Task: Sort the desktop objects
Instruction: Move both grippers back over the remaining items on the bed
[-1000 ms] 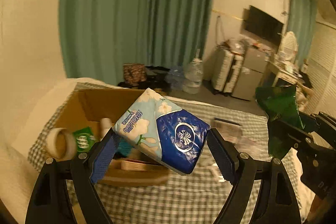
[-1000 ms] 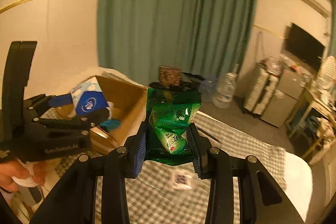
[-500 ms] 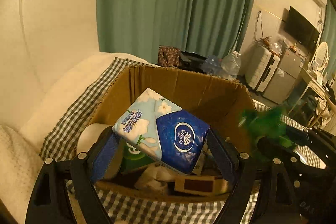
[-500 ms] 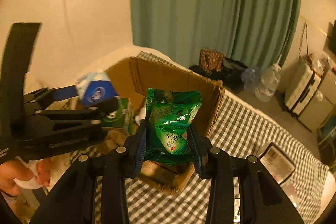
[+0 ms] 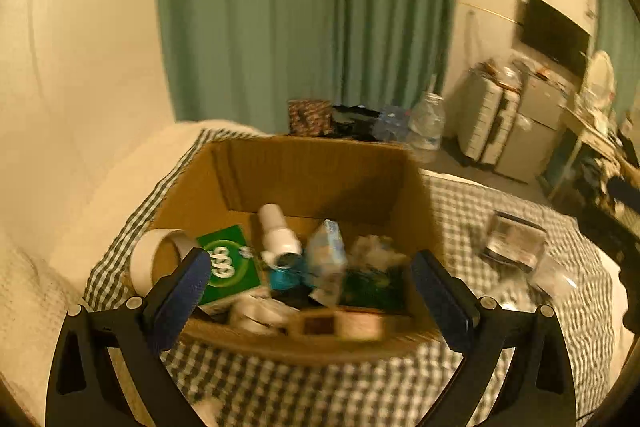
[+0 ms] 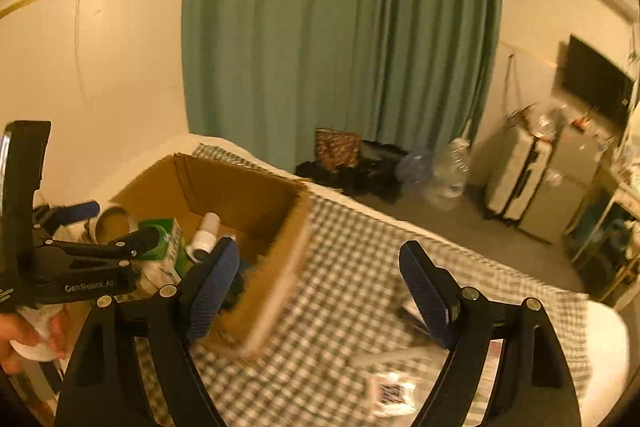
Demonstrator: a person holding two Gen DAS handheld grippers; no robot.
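Both grippers are wide open and hold nothing. The left gripper point(image 5: 308, 283) hangs above the near edge of the cardboard box point(image 5: 320, 167), and the tissue pack point(image 5: 326, 259) lies inside the box among the other things, tilted and somewhat blurred, close beside a white tube point(image 5: 276, 231) and a green carton point(image 5: 228, 263). A dark green bag point(image 5: 370, 285) seems to lie at the right of the box floor, but the blur makes it hard to be sure.

The right gripper point(image 6: 320, 287) points over the checked cloth point(image 6: 360, 267) of the bed, to the right of the box point(image 6: 240, 195). The things not yet sorted lie here — a small white card with a printed code point(image 6: 390, 393) near and a little to the right between its fingers, and a pale flat thing point(image 6: 386, 357) just beyond it, its long side running left to right. In the left view a clear packet point(image 5: 514, 239) lies well to the right of the box, at the far side of the cloth.

So I judge that the right gripper is nearer to all the remaining things; the left one is over the box, well apart from them.
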